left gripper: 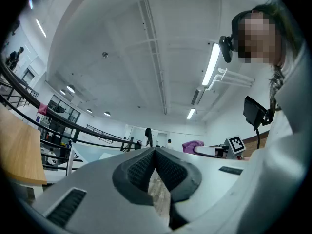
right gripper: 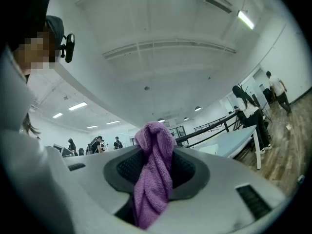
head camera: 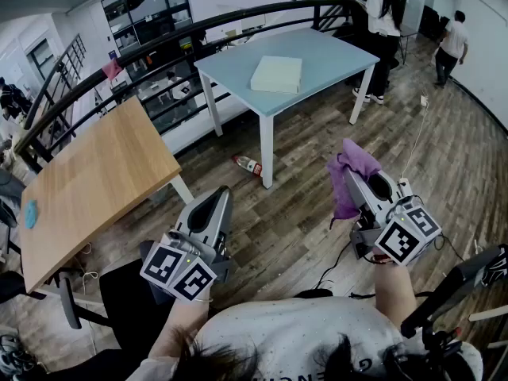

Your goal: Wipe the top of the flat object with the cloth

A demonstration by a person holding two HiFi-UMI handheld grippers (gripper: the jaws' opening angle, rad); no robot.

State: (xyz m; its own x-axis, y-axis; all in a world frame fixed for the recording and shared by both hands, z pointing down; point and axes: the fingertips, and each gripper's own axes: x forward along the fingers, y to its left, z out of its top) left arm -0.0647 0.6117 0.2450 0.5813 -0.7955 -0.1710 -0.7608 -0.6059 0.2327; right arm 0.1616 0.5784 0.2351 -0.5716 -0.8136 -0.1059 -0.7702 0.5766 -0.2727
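Observation:
A flat pale-green object [head camera: 276, 74] lies on the light-blue table [head camera: 333, 54] far ahead in the head view. My right gripper [head camera: 355, 175] is held up above the floor, shut on a purple cloth [head camera: 349, 173] that hangs over its tip. In the right gripper view the cloth [right gripper: 155, 174] is pinched between the dark pads. My left gripper [head camera: 213, 209] is held low at the left, shut with nothing in it. In the left gripper view its pads [left gripper: 141, 169] meet at the tip. Both grippers are far from the table.
A wooden table [head camera: 87, 181] stands at the left. A bottle [head camera: 248, 164] lies on the wood floor near the blue table's leg [head camera: 267, 149]. A black railing [head camera: 159, 42] curves behind both tables. People [head camera: 383, 22] stand beyond the blue table. A cable [head camera: 417, 145] runs along the floor at right.

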